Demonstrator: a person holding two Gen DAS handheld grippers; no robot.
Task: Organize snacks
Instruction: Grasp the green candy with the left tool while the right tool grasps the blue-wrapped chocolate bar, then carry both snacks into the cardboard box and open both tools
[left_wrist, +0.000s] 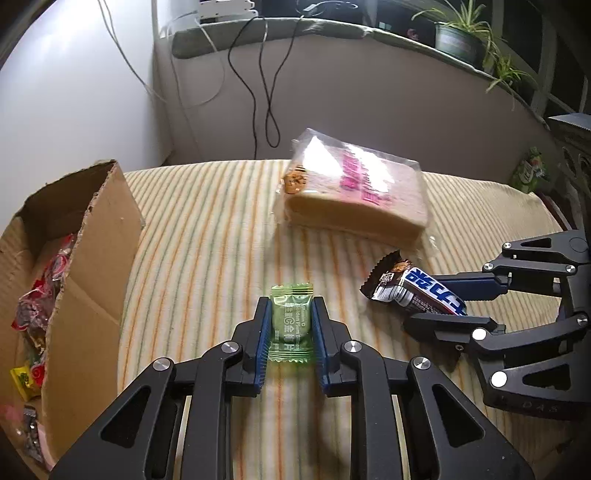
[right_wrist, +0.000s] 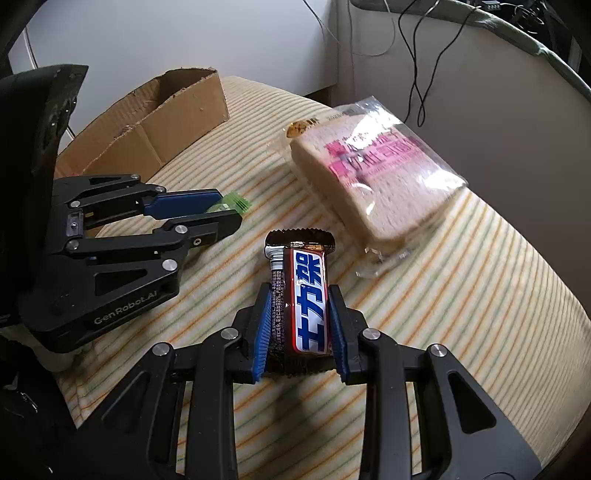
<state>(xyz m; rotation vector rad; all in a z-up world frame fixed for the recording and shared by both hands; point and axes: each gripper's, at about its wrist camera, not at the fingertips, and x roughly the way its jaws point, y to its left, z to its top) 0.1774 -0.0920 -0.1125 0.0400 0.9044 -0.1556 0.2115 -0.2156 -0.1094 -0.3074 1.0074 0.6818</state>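
Observation:
My left gripper (left_wrist: 290, 308) is shut on a small green candy packet (left_wrist: 290, 325), just above the striped cloth (left_wrist: 207, 229). My right gripper (right_wrist: 298, 295) is shut on a brown chocolate bar (right_wrist: 301, 295) with a blue and white label. The bar also shows in the left wrist view (left_wrist: 413, 288), held by the right gripper (left_wrist: 424, 302). In the right wrist view the left gripper (right_wrist: 229, 210) shows with the candy's green edge (right_wrist: 236, 201) sticking out. A bagged loaf of sliced bread (left_wrist: 351, 195) lies behind both; it also shows in the right wrist view (right_wrist: 373, 173).
An open cardboard box (left_wrist: 92, 236) with several snack packets (left_wrist: 40, 306) stands on the left; it shows at the back left in the right wrist view (right_wrist: 166, 110). Cables (left_wrist: 258, 85) hang on the wall behind. Potted plants (left_wrist: 461, 37) sit on the ledge.

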